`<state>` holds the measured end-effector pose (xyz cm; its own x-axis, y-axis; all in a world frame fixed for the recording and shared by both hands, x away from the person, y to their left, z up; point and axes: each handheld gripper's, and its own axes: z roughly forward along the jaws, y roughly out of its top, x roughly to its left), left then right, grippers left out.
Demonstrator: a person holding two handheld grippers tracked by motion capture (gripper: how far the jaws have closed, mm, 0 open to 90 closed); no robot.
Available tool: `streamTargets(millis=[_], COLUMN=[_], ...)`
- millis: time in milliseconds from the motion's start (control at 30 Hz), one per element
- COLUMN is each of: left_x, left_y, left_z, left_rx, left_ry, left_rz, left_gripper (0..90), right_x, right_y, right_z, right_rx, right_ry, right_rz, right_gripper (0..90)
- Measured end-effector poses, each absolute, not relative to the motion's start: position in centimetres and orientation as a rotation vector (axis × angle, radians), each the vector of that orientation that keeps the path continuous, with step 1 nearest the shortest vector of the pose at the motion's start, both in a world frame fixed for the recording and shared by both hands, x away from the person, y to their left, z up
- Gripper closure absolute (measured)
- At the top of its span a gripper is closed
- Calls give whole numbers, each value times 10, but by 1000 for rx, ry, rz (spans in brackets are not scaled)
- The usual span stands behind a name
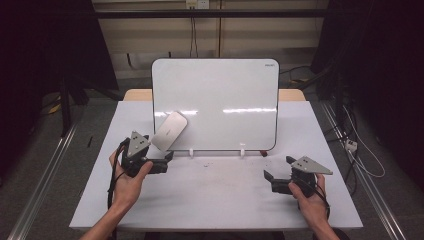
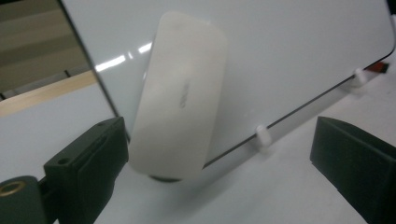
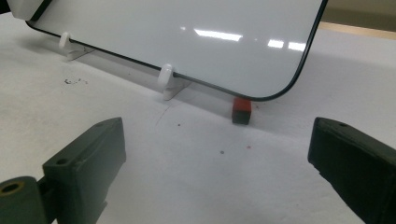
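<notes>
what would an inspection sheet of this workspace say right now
surface: white table, small dark specks near its middle
job's things: whiteboard upright on white clips; pale eraser against its lower left corner
clutter: small red and black block below the board's right corner
grippers: left tool open, facing the eraser; right tool open, holding nothing
cables: black cable from left tool; more on the floor at right
surroundings: dark curtains, wall socket

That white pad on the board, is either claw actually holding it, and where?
Neither. The white eraser pad clings to the whiteboard; the left claw is open with its jaws apart from the pad's lower end. The right claw is open on nothing.
</notes>
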<state>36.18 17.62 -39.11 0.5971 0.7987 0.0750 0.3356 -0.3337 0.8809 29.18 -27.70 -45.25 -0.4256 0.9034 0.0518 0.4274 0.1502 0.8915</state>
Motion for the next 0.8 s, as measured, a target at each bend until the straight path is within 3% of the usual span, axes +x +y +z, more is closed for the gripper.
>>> streamTargets(millis=[800], left_x=[328], left_y=[206], left_z=[-418], left_rx=[1969], left_ry=[1008], left_rz=[615], left_gripper=[45], right_x=[288], right_y=[-280], right_z=[-452], right_rx=[1268], right_ry=[1916], right_rz=[1226], right_gripper=[40])
